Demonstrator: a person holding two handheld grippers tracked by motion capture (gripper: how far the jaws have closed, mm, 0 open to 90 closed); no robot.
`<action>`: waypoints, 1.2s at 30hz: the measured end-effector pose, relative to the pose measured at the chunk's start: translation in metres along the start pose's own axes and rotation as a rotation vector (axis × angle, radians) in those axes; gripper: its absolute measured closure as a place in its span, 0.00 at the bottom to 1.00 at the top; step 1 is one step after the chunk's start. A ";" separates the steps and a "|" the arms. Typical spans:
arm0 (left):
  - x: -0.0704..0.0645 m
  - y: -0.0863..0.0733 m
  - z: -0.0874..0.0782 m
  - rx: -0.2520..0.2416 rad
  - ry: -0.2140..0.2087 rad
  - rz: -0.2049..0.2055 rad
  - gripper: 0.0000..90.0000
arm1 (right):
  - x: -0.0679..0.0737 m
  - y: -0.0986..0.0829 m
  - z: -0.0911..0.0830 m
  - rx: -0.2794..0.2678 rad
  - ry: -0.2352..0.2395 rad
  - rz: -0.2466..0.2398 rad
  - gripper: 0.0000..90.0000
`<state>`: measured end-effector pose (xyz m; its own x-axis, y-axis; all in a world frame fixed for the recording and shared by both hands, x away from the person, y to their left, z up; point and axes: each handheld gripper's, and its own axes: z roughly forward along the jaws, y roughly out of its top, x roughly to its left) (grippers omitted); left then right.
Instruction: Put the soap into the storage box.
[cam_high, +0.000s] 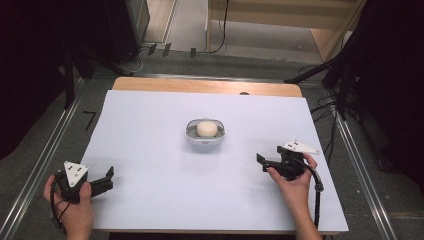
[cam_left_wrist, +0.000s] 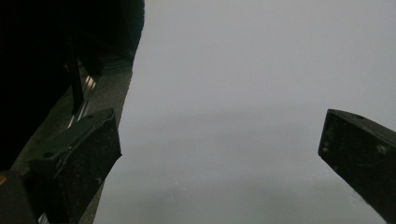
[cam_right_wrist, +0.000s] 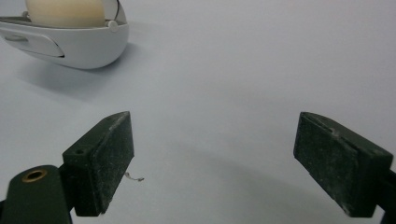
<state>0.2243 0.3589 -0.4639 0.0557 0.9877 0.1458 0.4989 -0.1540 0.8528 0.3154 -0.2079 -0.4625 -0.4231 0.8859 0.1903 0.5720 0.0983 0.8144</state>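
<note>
Bench (cam_high: 150, 200): white sheet covering it, wood edge showing at far side.
Holder (cam_high: 205, 137): small white dish w/ pale round lump (cam_high: 206, 128) sitting in it, lying mid-bench.
L gripper (cam_high: 106, 181): resting at near-left corner, jaws released, nothing betw. them, well apart from holder.
R gripper (cam_high: 262, 163): lying near-right, jaws spread wide, empty.
Key relation: holder lying ahead-left of R jaws; R looking nearer, prob. the one to reach.

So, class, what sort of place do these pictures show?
Probably a lab set up for recording: a table under a plain white sheet, metal floor rails, black stands and trailing cables, and hand-held tongs, left and right.
</note>
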 end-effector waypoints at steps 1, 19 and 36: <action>0.000 0.000 0.000 0.000 0.001 0.001 0.00 | -0.002 -0.001 -0.001 0.000 -0.004 -0.002 0.14; 0.000 0.000 0.000 -0.003 0.000 -0.008 0.00 | -0.030 -0.027 -0.032 -0.036 -0.030 0.017 0.12; 0.000 0.000 0.000 0.001 0.004 -0.004 0.00 | -0.069 -0.051 -0.076 -0.061 -0.072 0.072 0.09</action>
<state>0.2243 0.3591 -0.4638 0.0504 0.9882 0.1445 0.4998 -0.1502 0.8530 0.2621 -0.3088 -0.4762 -0.3296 0.9202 0.2111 0.5544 0.0077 0.8322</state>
